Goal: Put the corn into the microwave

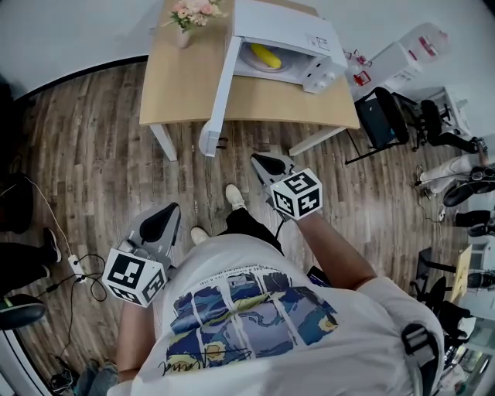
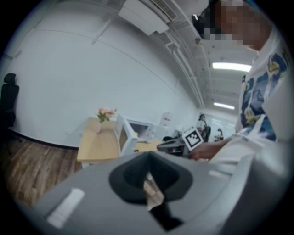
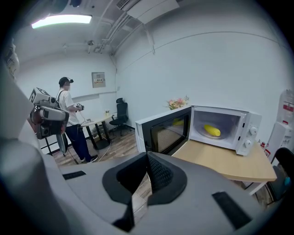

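The yellow corn [image 1: 265, 56] lies on the turntable inside the white microwave [image 1: 309, 42], which stands on the wooden table [image 1: 178, 85]. Its door [image 1: 219, 89] hangs wide open past the table's front edge. The right gripper view shows the corn [image 3: 211, 131] behind the open door [image 3: 163, 133]. Both grippers are held back from the table, over the floor. My left gripper [image 1: 158, 224] is shut with nothing in it, low at the left. My right gripper [image 1: 268, 165] is shut and empty too, pointing toward the microwave. In its own view my left gripper [image 2: 148, 155] has its jaw tips together.
A vase of pink flowers [image 1: 189, 15] stands at the table's back left. A black chair [image 1: 383, 116] and a white appliance [image 1: 402, 58] are to the table's right. Cables [image 1: 77, 267] lie on the wooden floor at the left. Another person [image 3: 69, 119] stands far off by a desk.
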